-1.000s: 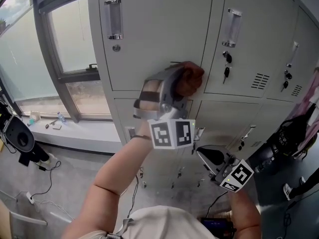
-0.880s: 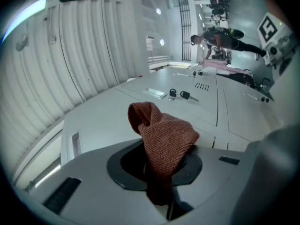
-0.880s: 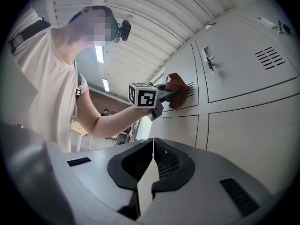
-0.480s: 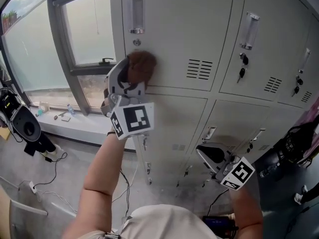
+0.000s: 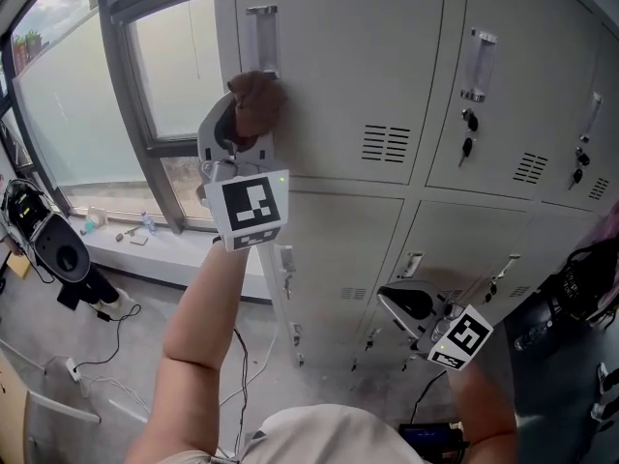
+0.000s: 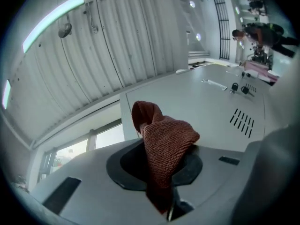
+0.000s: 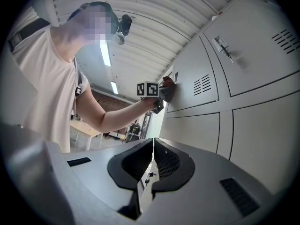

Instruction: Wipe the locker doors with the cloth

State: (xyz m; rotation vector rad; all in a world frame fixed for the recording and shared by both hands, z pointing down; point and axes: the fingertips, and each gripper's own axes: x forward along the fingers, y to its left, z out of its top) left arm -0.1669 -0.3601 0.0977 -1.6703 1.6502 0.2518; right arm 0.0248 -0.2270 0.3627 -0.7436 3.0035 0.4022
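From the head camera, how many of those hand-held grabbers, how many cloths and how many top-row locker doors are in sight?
grippers: 2 (left gripper, right gripper)
cloth: 1
top-row locker doors: 3
Total: 6

No readable text, labels, brands or numbers on locker doors (image 5: 338,66) or elsewhere.

Overhead and jaw-level views, lockers (image 5: 338,56) shared
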